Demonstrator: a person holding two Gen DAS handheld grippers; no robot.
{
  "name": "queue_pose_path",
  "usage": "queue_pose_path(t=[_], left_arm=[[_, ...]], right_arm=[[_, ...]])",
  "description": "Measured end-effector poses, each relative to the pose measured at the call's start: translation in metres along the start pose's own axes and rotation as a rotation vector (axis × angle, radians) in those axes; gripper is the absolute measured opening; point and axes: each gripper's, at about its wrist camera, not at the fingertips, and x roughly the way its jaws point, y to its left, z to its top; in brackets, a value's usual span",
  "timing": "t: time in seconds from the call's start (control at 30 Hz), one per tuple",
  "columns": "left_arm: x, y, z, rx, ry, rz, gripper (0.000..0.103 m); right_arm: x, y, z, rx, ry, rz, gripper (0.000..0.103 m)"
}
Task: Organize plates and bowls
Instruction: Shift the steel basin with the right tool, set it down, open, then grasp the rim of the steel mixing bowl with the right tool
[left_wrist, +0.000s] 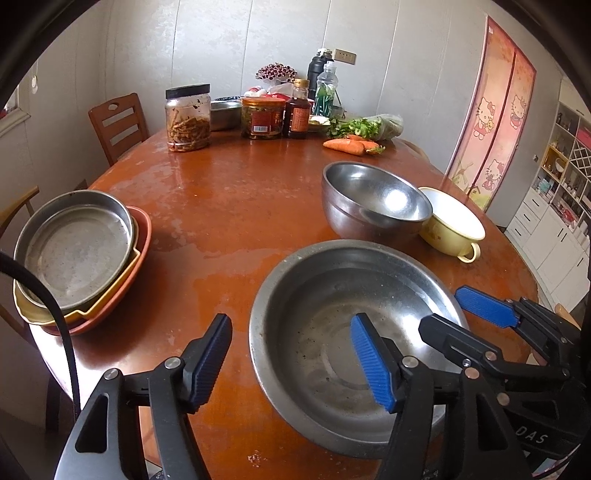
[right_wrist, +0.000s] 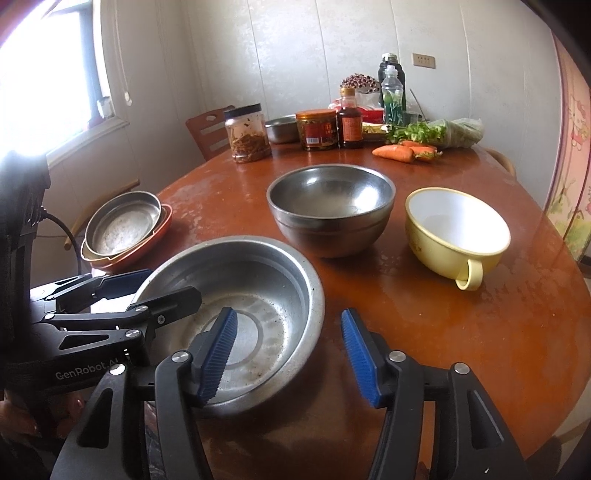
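Two grippers straddle opposite rims of the wide steel basin (left_wrist: 354, 343), which sits flat on the round table (left_wrist: 229, 206) at its near edge. Left gripper (left_wrist: 291, 358): jaws spread, pads clear of the metal, one either side of the basin's left rim. Right gripper (right_wrist: 288, 358): likewise spread across the right rim, nothing pinched. Beyond the basin stand the deep steel bowl (right_wrist: 330, 210) and, beside that, the yellow handled bowl (right_wrist: 456, 236); the plate stack (left_wrist: 79, 254) lies well left of the basin. Judgement: basin looks set down; next, nest the deep bowl inside it, gripping its rim squarely to avoid slipping.
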Motion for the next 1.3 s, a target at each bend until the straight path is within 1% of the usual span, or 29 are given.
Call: queue_pose_path(t=[0.27, 0.47, 0.8, 1.0, 1.13, 1.3], left_arm=[[-0.005, -0.003, 0.006, 0.008, -0.016, 0.004, 0.068], [-0.009, -0.006, 0.016, 0.021, -0.037, 0.012, 0.068], [-0.003, -0.012, 0.048, 0.059, -0.058, 0.028, 0.068], [0.012, -0.016, 0.069, 0.086, -0.055, 0.029, 0.068], [0.026, -0.018, 0.083, 0.093, -0.040, 0.010, 0.068], [0.044, -0.016, 0.102, 0.080, -0.006, -0.044, 0.069]], right_arm=[[-0.006, -0.005, 0.003, 0.018, -0.019, 0.009, 0.066], [-0.009, -0.012, 0.012, 0.027, -0.040, 0.003, 0.067], [-0.006, -0.026, 0.035, 0.060, -0.076, -0.013, 0.068], [0.004, -0.037, 0.047, 0.110, -0.084, -0.010, 0.068], [0.012, -0.042, 0.055, 0.130, -0.077, -0.009, 0.068], [0.025, -0.046, 0.061, 0.138, -0.057, -0.001, 0.068]])
